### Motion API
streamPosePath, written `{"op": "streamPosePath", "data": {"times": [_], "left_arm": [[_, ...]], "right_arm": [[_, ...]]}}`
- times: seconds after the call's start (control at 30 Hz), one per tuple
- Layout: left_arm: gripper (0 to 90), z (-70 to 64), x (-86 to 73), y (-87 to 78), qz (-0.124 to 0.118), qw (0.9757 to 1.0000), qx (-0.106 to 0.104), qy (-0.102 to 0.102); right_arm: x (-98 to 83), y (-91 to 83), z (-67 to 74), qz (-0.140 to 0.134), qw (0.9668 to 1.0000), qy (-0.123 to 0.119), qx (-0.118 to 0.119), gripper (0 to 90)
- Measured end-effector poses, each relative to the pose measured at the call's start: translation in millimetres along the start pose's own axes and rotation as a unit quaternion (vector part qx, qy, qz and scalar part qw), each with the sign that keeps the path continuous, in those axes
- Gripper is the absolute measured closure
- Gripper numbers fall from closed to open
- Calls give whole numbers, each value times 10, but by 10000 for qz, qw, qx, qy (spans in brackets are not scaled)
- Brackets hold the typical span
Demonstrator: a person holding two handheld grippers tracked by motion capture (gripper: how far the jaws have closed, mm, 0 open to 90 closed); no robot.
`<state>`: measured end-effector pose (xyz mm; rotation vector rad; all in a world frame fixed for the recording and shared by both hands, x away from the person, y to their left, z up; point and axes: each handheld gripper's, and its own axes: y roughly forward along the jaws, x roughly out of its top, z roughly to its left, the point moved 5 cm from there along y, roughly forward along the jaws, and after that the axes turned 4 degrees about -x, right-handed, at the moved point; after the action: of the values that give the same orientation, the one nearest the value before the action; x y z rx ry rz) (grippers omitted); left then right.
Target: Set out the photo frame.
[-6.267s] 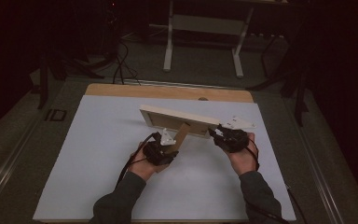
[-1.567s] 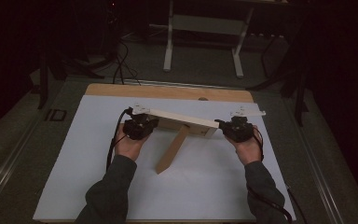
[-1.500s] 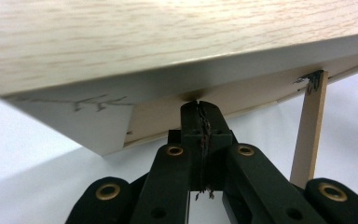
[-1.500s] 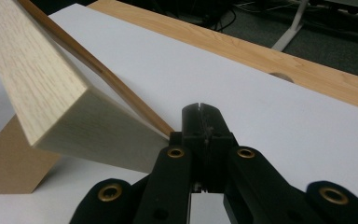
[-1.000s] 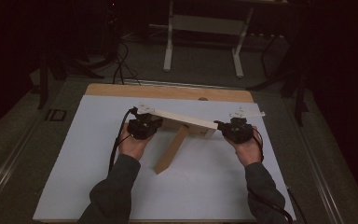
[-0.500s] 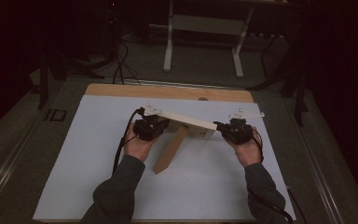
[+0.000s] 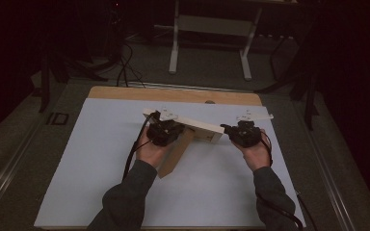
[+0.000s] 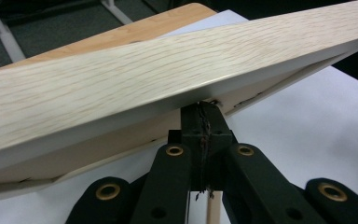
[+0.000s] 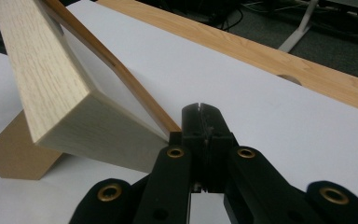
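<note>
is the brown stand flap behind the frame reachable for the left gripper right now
Probably yes: the left gripper, jaws shut, sits against the wooden frame right above the stand flap, with nothing between them.

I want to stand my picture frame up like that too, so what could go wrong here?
1. The wooden frame leans tilted over the white mat, so it could tip flat if a hand lets go.
2. Both the left hand-held gripper and the right hand-held gripper have shut jaws that seem to meet just its thin lower edge, so it might slip off.
3. The brown back stand juts out sideways and could fold under.
</note>
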<state>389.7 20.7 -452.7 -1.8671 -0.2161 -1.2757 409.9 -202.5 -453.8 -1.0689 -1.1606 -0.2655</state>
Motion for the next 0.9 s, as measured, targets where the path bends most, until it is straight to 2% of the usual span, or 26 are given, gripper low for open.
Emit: {"op": "streamPosePath", "data": {"times": [0.37, 0.9], "left_arm": [[900, -79, 18, 52, 62, 9999, -86, 71], [900, -30, 5, 32, 101, 9999, -62, 9]], "right_arm": [[-24, -14, 37, -1, 10000, -33, 62, 898], [-30, 11, 159, 18, 9994, -214, 285, 900]]}}
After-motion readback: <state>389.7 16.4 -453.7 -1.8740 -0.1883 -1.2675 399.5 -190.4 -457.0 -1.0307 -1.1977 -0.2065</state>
